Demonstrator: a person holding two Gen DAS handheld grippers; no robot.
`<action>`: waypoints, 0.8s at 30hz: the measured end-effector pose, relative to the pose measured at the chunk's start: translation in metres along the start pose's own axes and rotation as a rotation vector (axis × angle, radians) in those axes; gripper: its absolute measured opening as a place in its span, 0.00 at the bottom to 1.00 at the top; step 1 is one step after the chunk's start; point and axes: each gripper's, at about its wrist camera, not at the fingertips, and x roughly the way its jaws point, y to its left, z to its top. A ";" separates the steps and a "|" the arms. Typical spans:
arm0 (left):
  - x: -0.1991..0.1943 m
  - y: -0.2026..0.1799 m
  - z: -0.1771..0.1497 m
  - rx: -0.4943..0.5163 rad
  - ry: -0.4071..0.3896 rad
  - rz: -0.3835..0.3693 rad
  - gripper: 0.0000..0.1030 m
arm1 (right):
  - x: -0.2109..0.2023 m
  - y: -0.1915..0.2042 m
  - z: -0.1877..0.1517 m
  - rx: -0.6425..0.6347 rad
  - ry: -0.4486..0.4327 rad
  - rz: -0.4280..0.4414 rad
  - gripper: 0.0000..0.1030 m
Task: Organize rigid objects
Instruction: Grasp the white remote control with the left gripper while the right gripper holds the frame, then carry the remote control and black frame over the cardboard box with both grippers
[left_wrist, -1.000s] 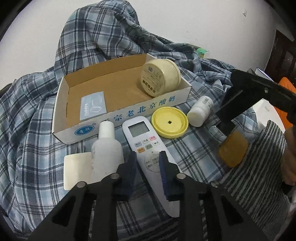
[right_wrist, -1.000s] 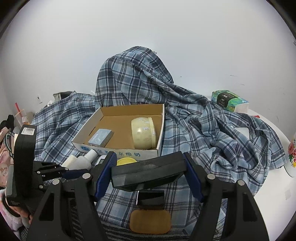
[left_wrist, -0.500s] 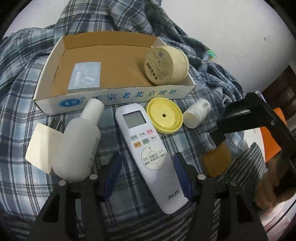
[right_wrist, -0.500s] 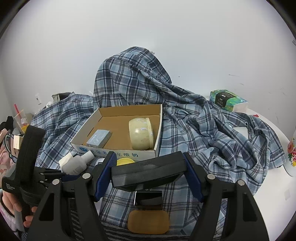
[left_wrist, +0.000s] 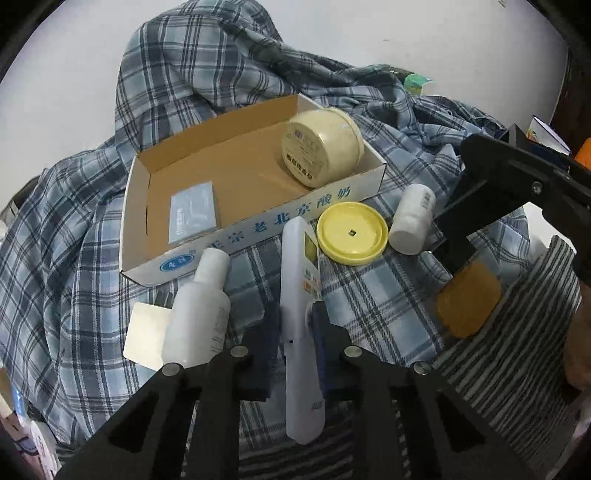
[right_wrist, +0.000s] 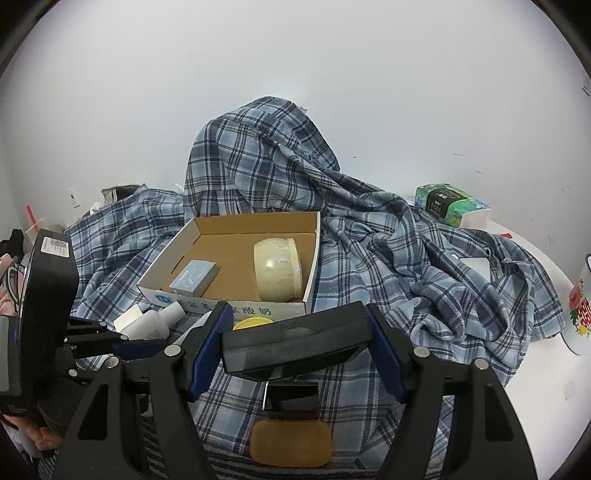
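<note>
My left gripper (left_wrist: 295, 321) is closing onto the white remote control (left_wrist: 299, 280), and its blue pads press on both faces. The remote stands on its long edge, pointing at the cardboard box (left_wrist: 258, 229). In the box lie a cream jar (left_wrist: 321, 147) on its side and a small blue-grey packet (left_wrist: 192, 212). In front of the box are a yellow lid (left_wrist: 352, 232), a small white bottle (left_wrist: 412, 219) and a taller white bottle (left_wrist: 199, 310). My right gripper (right_wrist: 295, 347) is shut on a wide black object (right_wrist: 295, 341).
A rumpled blue plaid shirt (right_wrist: 406, 266) covers the surface and heaps up behind the box. An amber soap bar (right_wrist: 290, 443) lies on striped cloth near me. A white card (left_wrist: 144, 334) sits beside the taller bottle. A green tissue pack (right_wrist: 448, 205) is at the far right.
The left jaws stood wide around the flat-lying remote, then closed on it. The remote has turned onto its edge. The right gripper and its black object have not moved.
</note>
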 end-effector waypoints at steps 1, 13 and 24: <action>0.000 0.000 -0.001 0.009 0.000 0.003 0.18 | 0.000 0.000 0.000 -0.001 -0.002 -0.001 0.68; 0.011 -0.008 -0.009 -0.016 0.016 -0.065 0.18 | 0.001 0.000 -0.001 -0.011 0.002 -0.014 0.68; 0.007 -0.007 -0.014 -0.029 -0.054 -0.049 0.18 | 0.004 0.001 -0.002 -0.020 0.009 -0.014 0.68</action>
